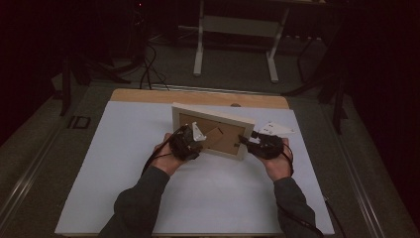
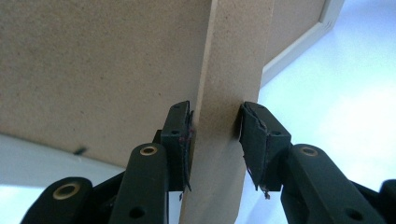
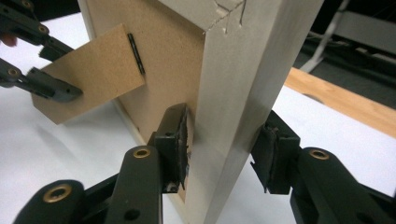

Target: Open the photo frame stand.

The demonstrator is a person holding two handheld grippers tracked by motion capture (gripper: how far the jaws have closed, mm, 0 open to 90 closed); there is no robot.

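Note:
A pale wooden picture frame (image 1: 213, 113) stands upright on the white mat, its brown backboard (image 2: 93, 70) facing me. The fold-out stand (image 1: 216, 137) juts from the back. My left gripper (image 1: 194, 137) is shut on that stand (image 2: 219, 84), one pad (image 2: 182, 135) on each side of the strip. My right gripper (image 1: 246, 141) is at the frame's right side rail (image 3: 238, 70), with one pad on the back and the other on the front face, both touching. The right gripper view also takes in the stand (image 3: 88, 74) held by the left gripper (image 3: 65, 72).
The white mat (image 1: 198, 198) covers a wooden tabletop (image 1: 198, 96) whose far edge is bare. Beyond it are a white desk frame (image 1: 237, 29) and floor cables (image 1: 148, 69) in a dark room. Both forearms come in from the bottom.

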